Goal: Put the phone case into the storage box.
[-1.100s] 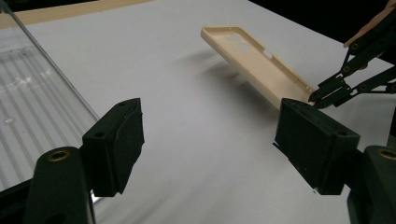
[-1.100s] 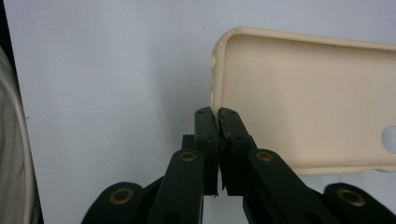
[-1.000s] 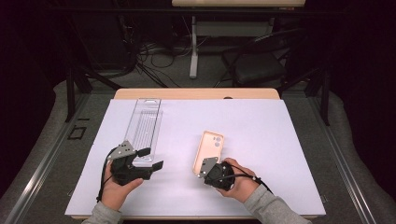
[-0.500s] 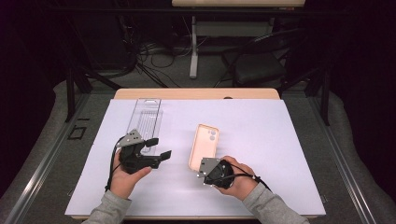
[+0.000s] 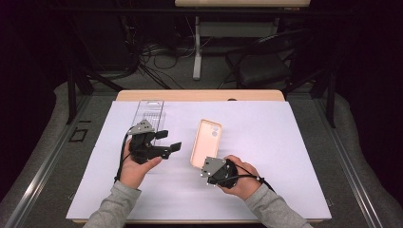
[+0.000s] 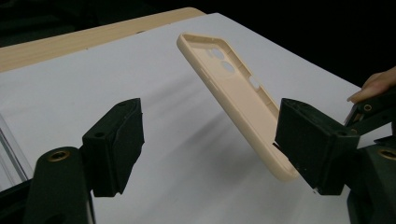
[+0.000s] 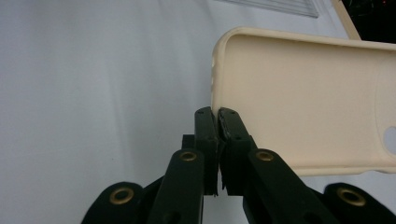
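Note:
A beige phone case (image 5: 206, 141) hangs tilted above the white mat (image 5: 285, 142), its open inside toward my left gripper. My right gripper (image 5: 201, 166) is shut on the case's near edge; in the right gripper view the two jaws (image 7: 217, 115) pinch the rim of the case (image 7: 303, 107). My left gripper (image 5: 168, 140) is open, held off the mat just left of the case with its jaws pointing at it. In the left gripper view the case (image 6: 233, 93) slants between and beyond the wide jaws (image 6: 215, 149), untouched, its lower end behind the right jaw.
A clear plastic package (image 5: 149, 111) lies flat at the back left of the mat, behind the left hand. The wooden table edge (image 5: 199, 95) runs along the far side. Chairs and cables stand in the dark beyond it.
The left hand has risen and moved right and away from the front edge, bringing its open gripper close to the case. The right hand has stayed put, the case still pinched.

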A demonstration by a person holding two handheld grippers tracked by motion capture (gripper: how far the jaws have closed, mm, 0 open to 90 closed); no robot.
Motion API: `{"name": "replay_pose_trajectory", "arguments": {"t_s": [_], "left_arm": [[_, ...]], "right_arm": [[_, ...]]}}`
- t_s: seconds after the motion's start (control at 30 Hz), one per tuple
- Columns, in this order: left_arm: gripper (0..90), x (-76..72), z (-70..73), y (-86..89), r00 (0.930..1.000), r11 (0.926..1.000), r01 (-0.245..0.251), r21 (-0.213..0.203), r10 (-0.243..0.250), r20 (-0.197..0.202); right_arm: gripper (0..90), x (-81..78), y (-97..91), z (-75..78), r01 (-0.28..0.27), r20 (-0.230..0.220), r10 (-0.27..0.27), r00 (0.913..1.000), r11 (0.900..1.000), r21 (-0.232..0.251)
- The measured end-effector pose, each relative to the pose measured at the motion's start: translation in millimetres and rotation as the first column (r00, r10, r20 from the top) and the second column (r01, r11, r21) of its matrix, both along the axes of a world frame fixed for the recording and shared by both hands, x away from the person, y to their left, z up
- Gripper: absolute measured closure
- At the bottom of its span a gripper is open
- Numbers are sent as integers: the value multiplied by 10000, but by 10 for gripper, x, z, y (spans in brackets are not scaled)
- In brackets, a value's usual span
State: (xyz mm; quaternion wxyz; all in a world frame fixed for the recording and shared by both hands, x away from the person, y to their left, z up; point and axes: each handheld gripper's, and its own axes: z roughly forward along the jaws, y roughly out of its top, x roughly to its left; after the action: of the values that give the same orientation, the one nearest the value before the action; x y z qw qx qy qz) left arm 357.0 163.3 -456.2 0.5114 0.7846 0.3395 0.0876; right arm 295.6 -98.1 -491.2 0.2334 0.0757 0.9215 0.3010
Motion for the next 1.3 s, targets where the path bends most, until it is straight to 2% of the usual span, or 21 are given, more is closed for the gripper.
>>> {"name": "replay_pose_trajectory", "arguments": {"t_s": [0.2, 0.3, 0.47, 0.67, 0.77, 0.87, 1.07, 1.3], "left_arm": [[236, 120, 58, -29, 9986, 9997, 3, -248, -16, -523], [235, 156, 76, -61, 9982, 9998, -31, -215, 18, -604], [232, 203, 70, -98, 9965, 9986, 26, -534, -71, -834], [233, 197, 56, -123, 9924, 9981, 183, -589, -253, -1205], [234, 187, 50, -121, 9896, 9973, 298, -664, -388, -1384], [241, 173, 41, -119, 9873, 9967, 356, -736, -465, -1521], [281, 149, 25, -137, 9805, 9957, 578, -726, -703, -1836], [327, 122, 12, -192, 9773, 9965, 566, -614, -679, -2007]], "right_arm": [[877, 29, 17, 33, 146, 254, -149, 9996, 9998, 121], [876, 45, 29, 47, 117, 383, -121, 9992, 9999, 105], [877, 38, 49, 51, 212, 527, -222, 9984, 9996, 197], [877, 5, 55, 58, 180, 812, -199, 9965, 9996, 236], [877, -12, 60, 55, 80, 1015, -84, 9948, 10000, 49], [877, -47, 80, 43, 210, 991, -220, 9948, 9997, 109], [877, -71, 98, 34, 6, 1107, -4, 9939, 10000, -22], [876, -108, 125, 22, -112, 1265, 115, 9919, 9999, -34]]}}
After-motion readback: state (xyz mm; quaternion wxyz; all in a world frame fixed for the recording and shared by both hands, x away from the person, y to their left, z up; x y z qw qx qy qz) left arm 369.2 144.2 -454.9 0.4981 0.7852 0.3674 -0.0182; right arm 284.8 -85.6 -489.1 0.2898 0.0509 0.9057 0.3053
